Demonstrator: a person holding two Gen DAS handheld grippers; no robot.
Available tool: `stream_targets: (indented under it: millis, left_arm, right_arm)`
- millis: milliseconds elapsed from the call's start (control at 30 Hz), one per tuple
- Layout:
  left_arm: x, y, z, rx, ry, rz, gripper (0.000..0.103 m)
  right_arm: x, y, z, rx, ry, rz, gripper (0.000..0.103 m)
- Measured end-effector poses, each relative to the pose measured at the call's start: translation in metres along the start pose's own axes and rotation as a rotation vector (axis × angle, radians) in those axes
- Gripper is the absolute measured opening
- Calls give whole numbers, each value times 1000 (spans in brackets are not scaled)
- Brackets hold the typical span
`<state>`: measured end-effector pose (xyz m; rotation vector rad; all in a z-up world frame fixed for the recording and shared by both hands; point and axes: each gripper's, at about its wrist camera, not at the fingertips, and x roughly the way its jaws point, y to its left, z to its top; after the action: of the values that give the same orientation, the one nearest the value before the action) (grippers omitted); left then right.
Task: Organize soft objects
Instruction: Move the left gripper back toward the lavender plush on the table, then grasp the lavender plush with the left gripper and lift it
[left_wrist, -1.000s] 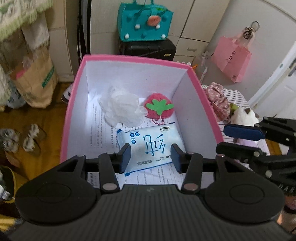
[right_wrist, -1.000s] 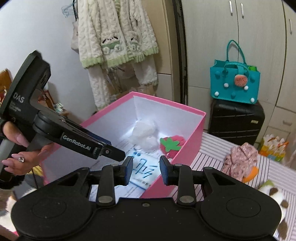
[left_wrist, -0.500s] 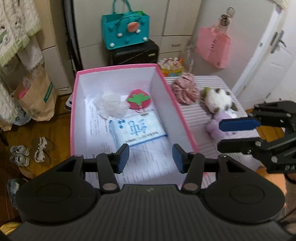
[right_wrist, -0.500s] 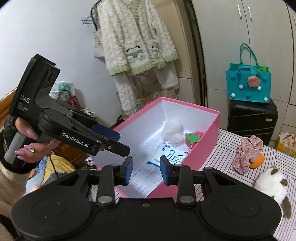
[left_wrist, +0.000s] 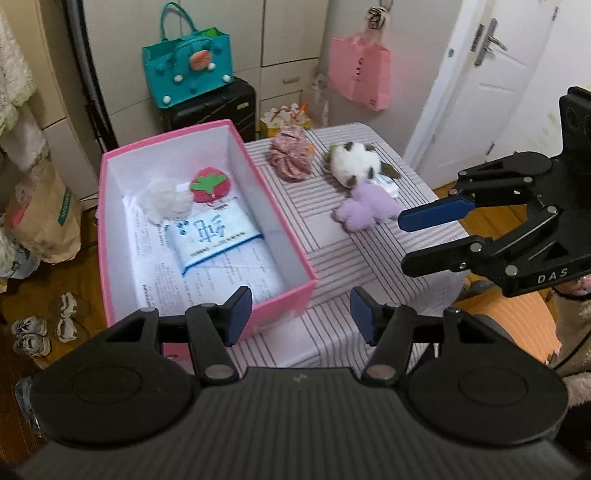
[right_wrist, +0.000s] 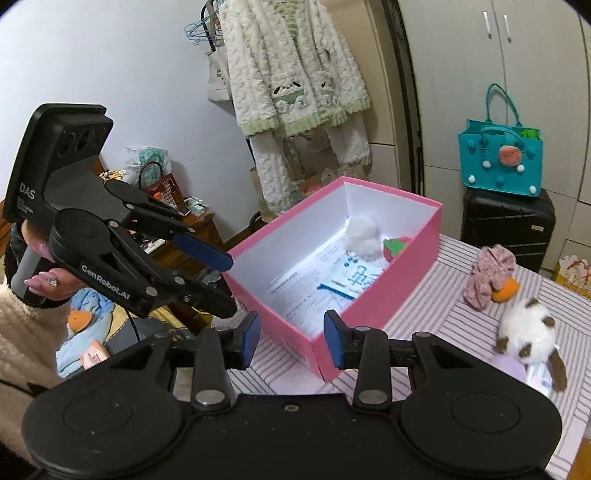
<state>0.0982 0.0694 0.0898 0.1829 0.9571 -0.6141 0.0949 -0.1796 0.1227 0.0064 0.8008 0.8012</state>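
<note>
A pink box stands on the striped table and holds a white puff, a red strawberry plush and a blue-white tissue pack. On the table beside it lie a pink scrunchie, a white-brown plush and a purple plush. My left gripper is open and empty above the box's near corner. My right gripper is open and empty, also near that corner; it shows at the right in the left wrist view.
The striped table ends at its right and near edges. Behind it stand a black suitcase with a teal bag, a pink bag and a white door. Clothes hang at the left. Shoes lie on the floor.
Both grippers have pulled back and up from the box. The tissue pack stays in the box. More of the table and its plush toys has come into view.
</note>
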Motion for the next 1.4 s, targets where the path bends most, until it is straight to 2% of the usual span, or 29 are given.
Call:
stream_targets:
  millis: [433, 633, 733, 900, 1167, 1400]
  left_arm:
    - [39, -41, -9, 77, 76, -71, 60]
    - [64, -54, -6, 108, 133, -51, 62]
    - [73, -59, -3, 101, 143, -80, 62]
    - [85, -74, 1, 124, 84, -78, 62]
    - [104, -89, 16, 117, -55, -107, 62]
    - [135, -92, 35, 58, -96, -158, 62]
  right_arm:
    - [-31, -16, -54, 76, 25, -54, 46]
    - [-37, -34, -76, 104, 49, -76, 47]
    - [-36, -42, -86, 106, 64, -95, 48]
    - [-34, -59, -101, 103, 72, -105, 50]
    - [-28, -80, -119, 45, 25, -210, 55]
    - [-18, -103, -133, 72, -36, -273, 59]
